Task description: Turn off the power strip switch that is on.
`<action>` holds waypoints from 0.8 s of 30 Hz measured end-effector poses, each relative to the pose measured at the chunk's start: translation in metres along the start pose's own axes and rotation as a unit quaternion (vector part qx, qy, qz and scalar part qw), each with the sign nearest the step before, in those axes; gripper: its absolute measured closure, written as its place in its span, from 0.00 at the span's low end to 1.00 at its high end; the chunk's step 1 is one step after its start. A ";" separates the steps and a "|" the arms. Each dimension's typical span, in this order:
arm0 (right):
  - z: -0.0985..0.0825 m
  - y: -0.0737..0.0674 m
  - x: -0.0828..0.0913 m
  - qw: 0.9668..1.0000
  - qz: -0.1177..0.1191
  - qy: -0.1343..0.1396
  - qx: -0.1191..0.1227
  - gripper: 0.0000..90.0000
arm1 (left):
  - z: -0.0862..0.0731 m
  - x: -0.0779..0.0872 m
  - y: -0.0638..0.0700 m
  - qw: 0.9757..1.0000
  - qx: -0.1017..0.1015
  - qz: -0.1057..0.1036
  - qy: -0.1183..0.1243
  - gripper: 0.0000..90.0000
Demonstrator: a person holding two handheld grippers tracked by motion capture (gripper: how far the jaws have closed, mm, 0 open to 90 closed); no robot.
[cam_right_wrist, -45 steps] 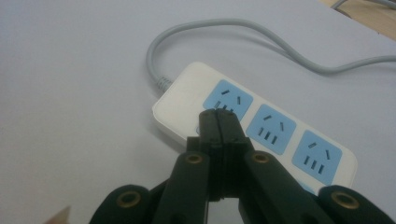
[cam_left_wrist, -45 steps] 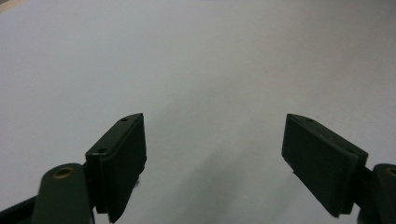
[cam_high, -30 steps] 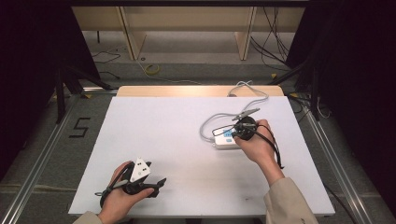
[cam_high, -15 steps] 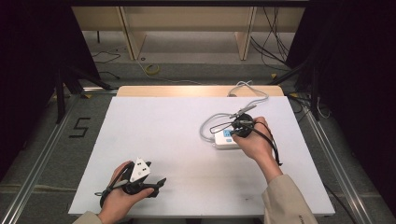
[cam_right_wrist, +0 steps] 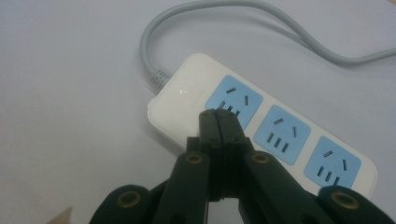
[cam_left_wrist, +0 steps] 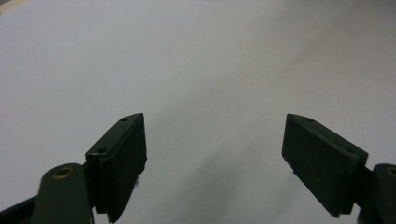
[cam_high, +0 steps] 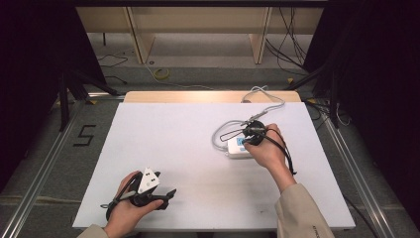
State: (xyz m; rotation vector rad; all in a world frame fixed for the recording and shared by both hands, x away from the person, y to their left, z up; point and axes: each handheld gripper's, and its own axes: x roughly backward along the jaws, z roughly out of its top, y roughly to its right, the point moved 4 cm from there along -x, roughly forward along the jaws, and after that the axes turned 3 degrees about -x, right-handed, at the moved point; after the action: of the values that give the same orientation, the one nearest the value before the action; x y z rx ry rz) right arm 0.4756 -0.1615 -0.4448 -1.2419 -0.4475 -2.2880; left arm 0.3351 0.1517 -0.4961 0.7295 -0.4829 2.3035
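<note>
White power strip (cam_right_wrist: pixel 261 135) lies near table's (cam_high: pixel 173 134) right edge, right gripper (cam_right_wrist: pixel 218 116) pressed together, tips over its end socket. Left gripper (cam_left_wrist: pixel 212 158) spread wide over bare tabletop near front edge

The flat rectangular plastic power strip (cam_right_wrist: pixel 261 135) at the right of the tabletop is white, with three pale-blue socket faces marked by dark slots, and its looping round cord (cam_right_wrist: pixel 243 9) is light grey. The wide tabletop (cam_high: pixel 188 144) is plain white — with a bare pale-wood strip along its far edge. Both tongs are black: the right tongs (cam_right_wrist: pixel 218 119) with brass-coloured rivets, the left tongs (cam_left_wrist: pixel 215 158) matt. The person's sleeve (cam_high: pixel 302 213) is beige.
</note>
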 end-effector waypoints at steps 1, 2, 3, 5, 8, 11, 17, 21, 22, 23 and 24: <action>0.000 0.000 -0.001 1.000 0.000 0.000 -0.001 1.00 | 0.000 0.000 0.000 1.000 0.000 0.000 0.000 0.24; 0.000 0.000 -0.002 1.000 0.000 -0.002 -0.001 1.00 | 0.000 0.000 0.000 1.000 0.000 0.000 0.000 0.24; 0.000 0.000 -0.002 1.000 0.000 -0.002 -0.002 1.00 | 0.000 0.000 0.000 1.000 0.000 0.000 0.000 0.24; 0.000 0.001 -0.004 1.000 -0.001 -0.004 -0.003 1.00 | 0.000 0.000 0.000 1.000 0.000 0.000 0.000 0.24; 0.000 0.001 -0.007 1.000 -0.002 -0.007 -0.003 1.00 | 0.000 0.000 0.000 1.000 0.000 -0.001 0.000 0.24; 0.000 0.001 -0.010 1.000 -0.002 -0.013 -0.003 1.00 | 0.000 0.000 0.000 1.000 0.000 -0.001 0.000 0.24; 0.001 0.001 -0.016 1.000 -0.003 -0.020 -0.004 1.00 | 0.000 0.000 0.000 1.000 0.000 -0.001 0.000 0.24; 0.001 0.002 -0.020 1.000 -0.003 -0.027 -0.006 1.00 | 0.000 0.000 0.000 1.000 0.001 -0.001 0.001 0.24; 0.001 0.002 -0.021 1.000 -0.003 -0.028 -0.007 1.00 | 0.000 0.000 0.000 1.000 0.001 -0.001 0.001 0.24; 0.001 0.002 -0.021 1.000 -0.004 -0.030 -0.007 1.00 | 0.000 0.000 0.000 1.000 0.001 -0.001 0.001 0.24; 0.001 0.002 -0.022 0.999 -0.004 -0.031 -0.008 1.00 | 0.000 0.000 0.000 1.000 0.001 -0.001 0.001 0.24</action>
State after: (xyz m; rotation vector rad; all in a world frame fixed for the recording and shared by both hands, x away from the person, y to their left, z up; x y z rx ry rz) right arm 0.4878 -0.1569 -0.4627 -1.3231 -0.4568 -2.2686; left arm 0.3351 0.1520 -0.4962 0.7285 -0.4790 2.3024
